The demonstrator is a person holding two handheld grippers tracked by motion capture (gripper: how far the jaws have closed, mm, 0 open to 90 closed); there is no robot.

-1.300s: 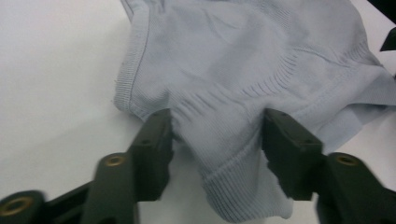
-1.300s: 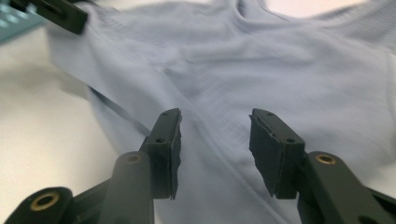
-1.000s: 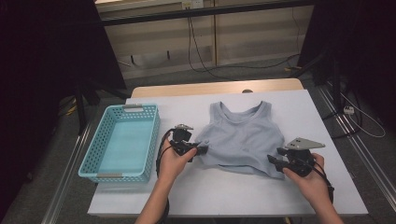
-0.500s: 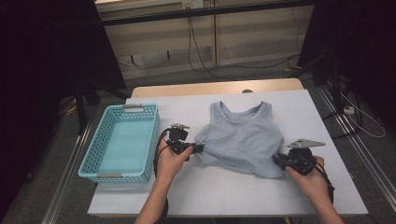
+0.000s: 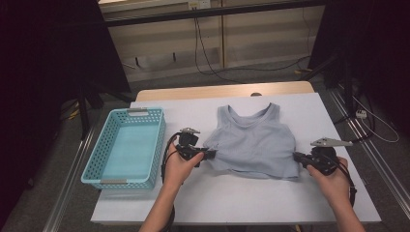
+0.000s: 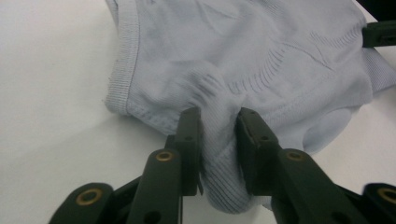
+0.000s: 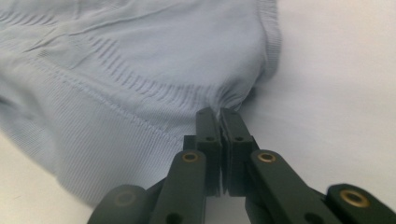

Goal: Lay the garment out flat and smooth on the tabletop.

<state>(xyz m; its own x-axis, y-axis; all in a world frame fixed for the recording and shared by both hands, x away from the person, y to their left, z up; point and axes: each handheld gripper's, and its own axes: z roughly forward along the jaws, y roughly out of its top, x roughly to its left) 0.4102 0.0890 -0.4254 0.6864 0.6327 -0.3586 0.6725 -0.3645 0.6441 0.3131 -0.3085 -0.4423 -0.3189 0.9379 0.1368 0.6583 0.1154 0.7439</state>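
Since the earlier frame, the right gripper (image 5: 300, 158) has closed, now clamped on the near right hem of one tank top (image 5: 254, 140) mid-table; the left gripper (image 5: 210, 153), jaws just reopening slightly, pinches its left hem. One basket (image 5: 99, 166) sits left.

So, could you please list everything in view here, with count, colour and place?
Ribbed knit sleeveless top: one, pale blue-grey, flat in the middle of the table, hem toward the person.
Perforated plastic basket: one, turquoise, on the table's left side, apart from the top.
Table: one, white surface with a wooden far edge.
Cables: several, dark, on the floor beyond the table.
Left gripper: one, black, jaws pinching a bunch of fabric at the top's lower left corner.
Right gripper: one, black, jaws shut on the top's lower right corner.
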